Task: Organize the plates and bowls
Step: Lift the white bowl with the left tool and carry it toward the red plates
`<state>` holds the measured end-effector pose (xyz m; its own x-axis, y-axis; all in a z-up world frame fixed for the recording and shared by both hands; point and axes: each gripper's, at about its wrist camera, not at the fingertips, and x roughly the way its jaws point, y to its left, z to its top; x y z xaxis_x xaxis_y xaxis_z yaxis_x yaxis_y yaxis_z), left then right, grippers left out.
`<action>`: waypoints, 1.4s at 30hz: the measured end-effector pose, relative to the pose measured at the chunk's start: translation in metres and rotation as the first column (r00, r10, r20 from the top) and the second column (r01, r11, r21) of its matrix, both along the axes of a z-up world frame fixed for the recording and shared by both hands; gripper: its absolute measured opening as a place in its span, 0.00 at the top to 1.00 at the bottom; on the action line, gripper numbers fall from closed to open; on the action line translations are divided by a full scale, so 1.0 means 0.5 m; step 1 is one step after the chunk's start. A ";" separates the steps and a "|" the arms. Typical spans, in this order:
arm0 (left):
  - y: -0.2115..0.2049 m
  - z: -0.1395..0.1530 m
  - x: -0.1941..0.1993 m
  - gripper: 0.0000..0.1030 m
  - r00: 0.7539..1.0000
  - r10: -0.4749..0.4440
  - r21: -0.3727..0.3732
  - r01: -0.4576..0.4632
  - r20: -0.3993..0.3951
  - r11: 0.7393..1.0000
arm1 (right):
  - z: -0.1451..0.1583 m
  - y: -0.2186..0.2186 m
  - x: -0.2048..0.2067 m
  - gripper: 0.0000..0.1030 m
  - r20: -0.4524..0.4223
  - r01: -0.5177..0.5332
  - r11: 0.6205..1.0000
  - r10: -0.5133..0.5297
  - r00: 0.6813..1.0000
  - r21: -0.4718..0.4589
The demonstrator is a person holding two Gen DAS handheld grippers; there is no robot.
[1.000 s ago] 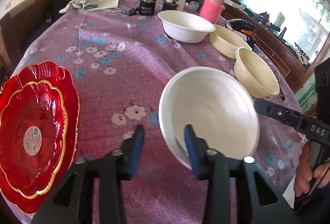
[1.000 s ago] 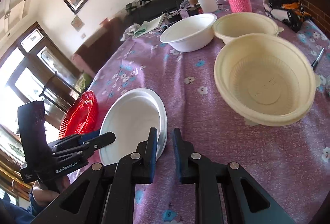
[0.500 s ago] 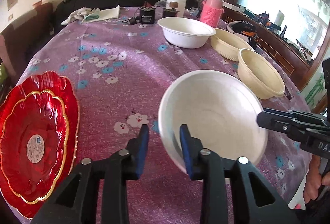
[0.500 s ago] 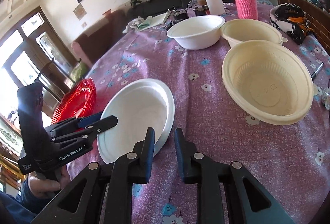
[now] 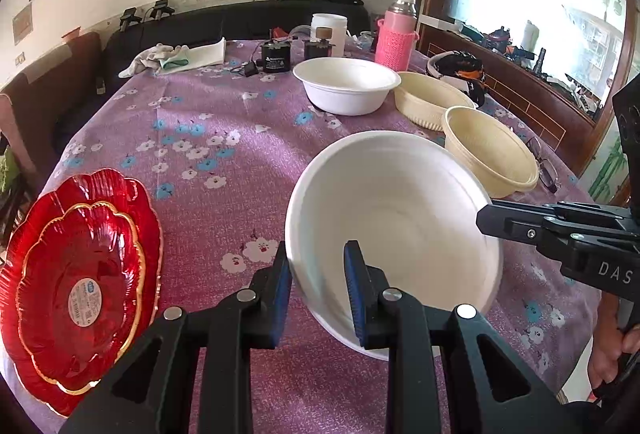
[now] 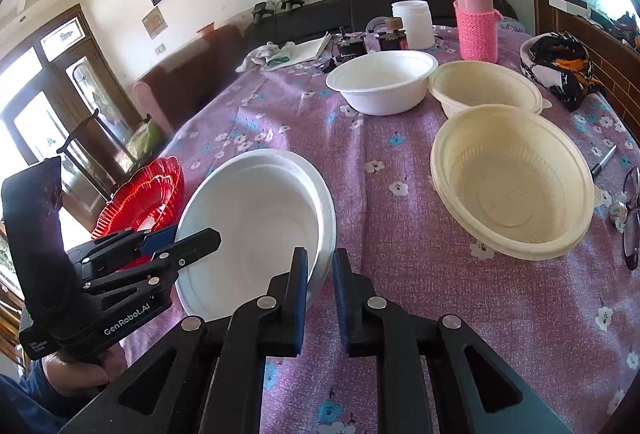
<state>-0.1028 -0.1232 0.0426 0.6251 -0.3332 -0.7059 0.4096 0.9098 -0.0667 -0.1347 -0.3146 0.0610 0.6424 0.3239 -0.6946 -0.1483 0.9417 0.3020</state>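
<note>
Both grippers clamped on one tilted white foam bowl above a purple floral tablecloth.

Left wrist view: left gripper [image 5: 316,276] has its blue-padded jaws narrowed onto the near rim of the white foam bowl [image 5: 394,218], one pad outside, one inside; the bowl is empty. Right gripper [image 5: 486,220] meets its far rim. Counted: two stacked red glass scalloped plates [image 5: 80,270], a second white foam bowl [image 5: 346,90], two cream plastic bowls [image 5: 490,150], all empty.
Right wrist view: right gripper [image 6: 320,276] pinches the bowl's right rim between nearly closed jaws; tablecloth [image 6: 400,162] lies beneath.
</note>
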 end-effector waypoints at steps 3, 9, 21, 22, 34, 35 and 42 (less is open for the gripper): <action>0.009 0.004 0.001 0.76 1.000 0.011 -0.005 -0.011 0.004 1.000 | 0.005 0.010 0.003 0.86 0.006 -0.010 1.000 0.010 1.000 -0.005; 0.026 0.013 0.002 0.76 0.999 0.029 -0.011 -0.029 0.015 1.000 | 0.009 0.026 0.013 0.86 0.010 -0.027 1.000 0.028 1.000 -0.009; 0.059 0.029 0.002 0.76 0.997 0.067 -0.023 -0.066 0.038 0.998 | 0.028 0.065 0.027 0.86 0.026 -0.059 0.998 0.059 0.998 -0.026; 0.061 0.030 0.002 0.76 0.997 0.070 -0.025 -0.069 0.041 0.997 | 0.029 0.068 0.028 0.86 0.027 -0.061 0.998 0.061 0.998 -0.028; 0.090 0.049 -0.002 0.76 0.993 0.098 -0.038 -0.095 0.072 0.995 | 0.040 0.095 0.042 0.86 0.038 -0.079 0.996 0.081 0.996 -0.038; 0.092 0.050 -0.003 0.76 0.992 0.100 -0.039 -0.098 0.074 0.994 | 0.041 0.097 0.044 0.86 0.038 -0.081 0.996 0.083 0.996 -0.038; 0.109 0.060 -0.007 0.76 0.989 0.118 -0.051 -0.114 0.090 0.992 | 0.051 0.114 0.052 0.86 0.048 -0.093 0.995 0.095 0.994 -0.043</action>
<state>-0.1063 -0.0687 0.0729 0.7232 -0.2856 -0.6288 0.3082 0.9483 -0.0763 -0.1085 -0.2577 0.0865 0.6445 0.3566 -0.6764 -0.2505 0.9342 0.2538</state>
